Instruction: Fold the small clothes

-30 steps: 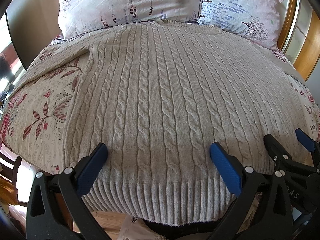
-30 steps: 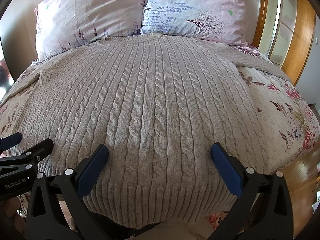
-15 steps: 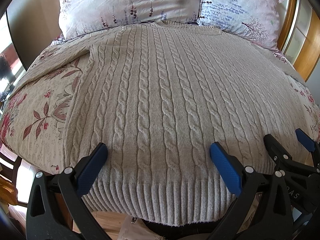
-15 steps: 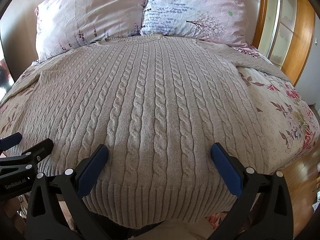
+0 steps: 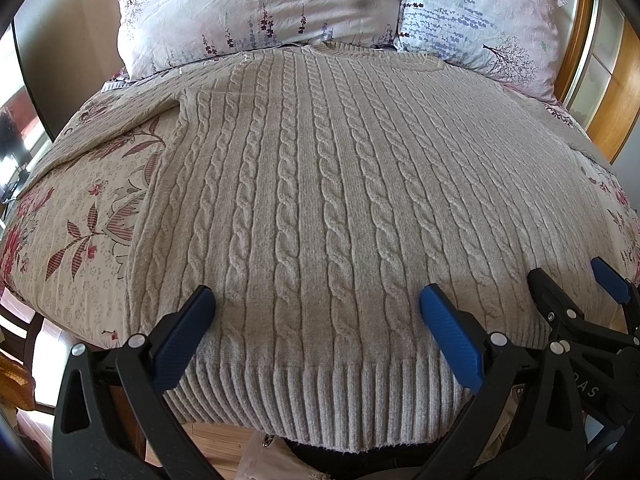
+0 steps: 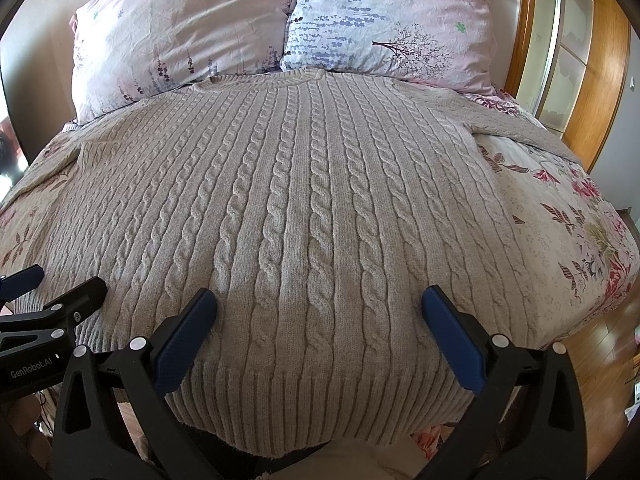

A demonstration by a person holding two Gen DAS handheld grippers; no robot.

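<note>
Ribbed knit is what lies nearest us: the hem (image 5: 320, 392) of the beige cable-knit sweater (image 5: 340, 200) hangs just over the near edge of the bed, and both tools hover above it with nothing in them. We have the left gripper (image 5: 316, 320) spread wide, its blue pads (image 5: 448, 336) standing apart over the lower body of the garment, and the right gripper (image 6: 320, 320) just as wide beside it; whether the pads graze the wool we cannot tell. No fold appears to be started, so we judge the step in hand to be taking hold of the hem. To do it well we should pinch both layers at the two corners, not the middle, and lift evenly so the cables stay straight. Farther on, the sweater lies flat, front up, on the floral bedspread (image 5: 80, 216), sleeves spread to the sides, its collar (image 6: 304, 76) touching the two pillows (image 6: 180, 28) at the headboard.
</note>
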